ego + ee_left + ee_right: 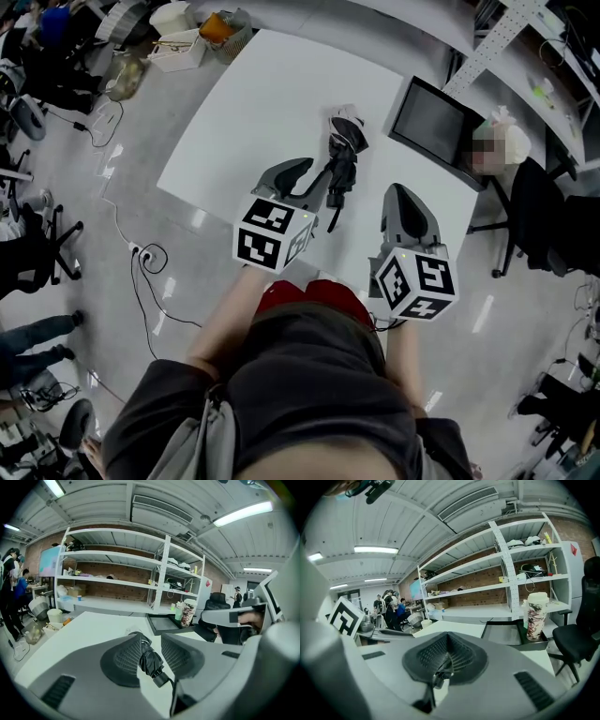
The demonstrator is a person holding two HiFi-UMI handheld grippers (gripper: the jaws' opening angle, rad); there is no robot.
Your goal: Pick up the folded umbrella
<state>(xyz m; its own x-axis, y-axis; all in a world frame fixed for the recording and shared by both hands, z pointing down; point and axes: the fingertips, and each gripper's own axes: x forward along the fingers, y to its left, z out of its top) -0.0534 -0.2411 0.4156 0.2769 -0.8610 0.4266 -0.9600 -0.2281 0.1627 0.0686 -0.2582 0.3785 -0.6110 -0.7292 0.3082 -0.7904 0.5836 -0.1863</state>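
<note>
The left gripper point(150, 639) stands partly open. The folded umbrella point(149, 660) lies lengthwise between its two jaws on the white worktop point(89, 625), close to the left pad, though no squeeze shows. The umbrella is black, its cloth bunched in tight pleats, with a round cap at the near end (a thin strap trails from it). The right gripper point(447, 638), beside the left one, has its jaws closed together on nothing. Only the head view shows the umbrella's whole length running on past the left gripper's tips. Only the gripper views show, beyond a dark tray point(166, 623) and a patterned cup point(536, 610), the white shelving point(117, 573).
</note>
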